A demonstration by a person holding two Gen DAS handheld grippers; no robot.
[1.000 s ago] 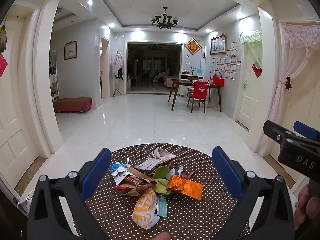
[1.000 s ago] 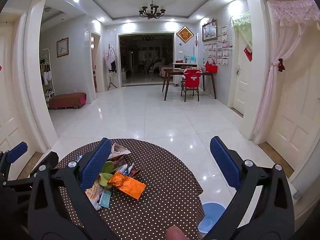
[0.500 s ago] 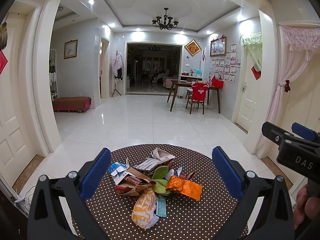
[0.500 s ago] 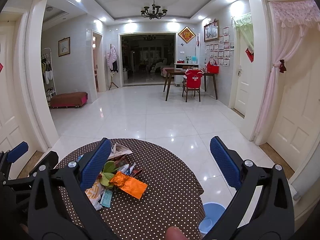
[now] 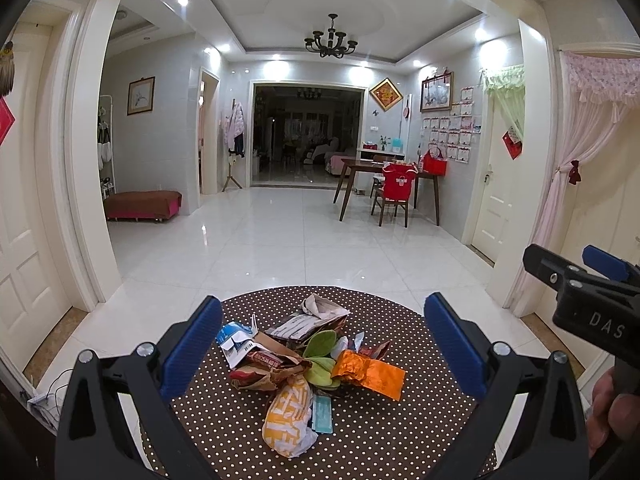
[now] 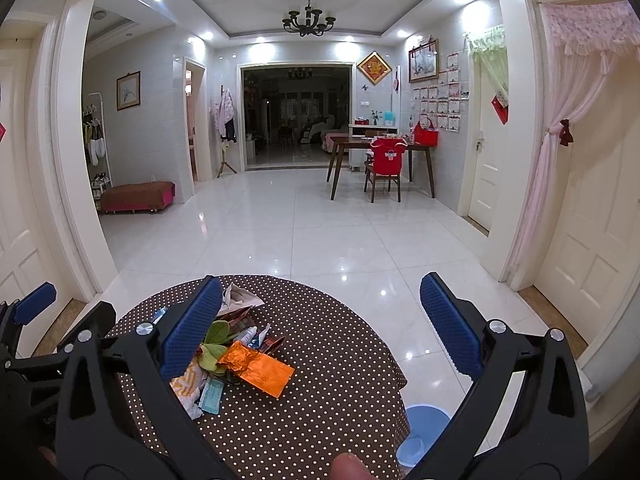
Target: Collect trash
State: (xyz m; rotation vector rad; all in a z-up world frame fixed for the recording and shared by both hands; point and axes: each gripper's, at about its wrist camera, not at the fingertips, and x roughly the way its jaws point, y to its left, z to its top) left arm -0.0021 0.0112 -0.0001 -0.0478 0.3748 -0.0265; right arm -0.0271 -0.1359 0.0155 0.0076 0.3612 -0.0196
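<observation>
Room: a bright tiled hall with a chandelier (image 5: pixel 330 42) overhead and a wooden dining table (image 5: pixel 386 168) far across the floor.
Surface: a round table (image 5: pixel 360 432) under a brown polka-dot cloth stands directly in front of both grippers.
Trash pile: a heap of wrappers (image 5: pixel 304 356) lies near the middle of the round table, nothing lifted from it.
Orange foil packet (image 6: pixel 258 368): on the right side of the pile, lying flat on the cloth.
Yellow-and-white bag (image 5: pixel 289 416): at the near edge of the pile, beside a small teal sachet (image 5: pixel 322 414).
Green peels (image 5: pixel 320 350): in the heart of the pile, against the orange foil packet.
Crumpled paper (image 5: pixel 322 307): at the far side of the pile.
Blue bin (image 6: pixel 424 428): on the floor just right of the round table, below its rim; what it holds is hard to tell from here.
Left gripper (image 5: pixel 320 346): jaws spread wide, holding nothing, hovering above the near side of the pile.
Right gripper (image 6: pixel 316 332): jaws likewise wide apart and empty, to the right of the pile.
Progress: seemingly at the start; the whole pile waits on the table and no piece is gripped.
Left to do: every item likely has to go into the blue bin.
</observation>
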